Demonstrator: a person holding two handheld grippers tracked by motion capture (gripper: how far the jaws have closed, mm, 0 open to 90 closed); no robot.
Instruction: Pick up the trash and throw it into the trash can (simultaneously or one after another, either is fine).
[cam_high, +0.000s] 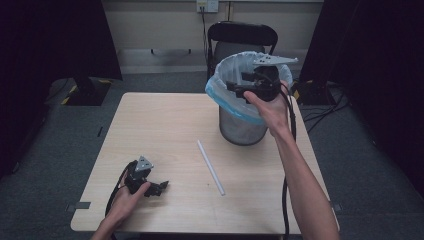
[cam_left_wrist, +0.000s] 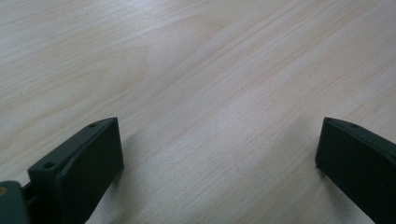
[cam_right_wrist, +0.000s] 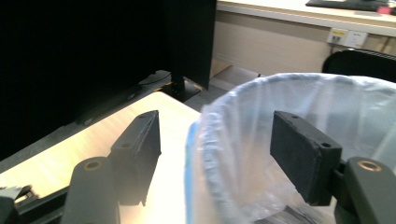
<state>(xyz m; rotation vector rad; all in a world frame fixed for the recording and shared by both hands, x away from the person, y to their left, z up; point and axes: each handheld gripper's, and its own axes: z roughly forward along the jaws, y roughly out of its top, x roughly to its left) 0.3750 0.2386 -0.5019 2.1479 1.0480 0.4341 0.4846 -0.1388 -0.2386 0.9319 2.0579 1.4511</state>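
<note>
Right gripper view: my right gripper (cam_right_wrist: 215, 154) has its fingers parted, nothing between the pads, straddling the bag-lined rim of the wire waste bin (cam_high: 242, 117). My left gripper (cam_left_wrist: 219, 158) rests wide open, empty, on the bench (cam_high: 165, 130); a white straw (cam_high: 210, 167) lies between.

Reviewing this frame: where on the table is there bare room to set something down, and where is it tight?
The table is bare across its far-left half, left of the bin and straw. Also free: the near-right corner, between straw and right forearm. Tight spots: around the bin, where the right gripper hovers, and by the left gripper.
</note>
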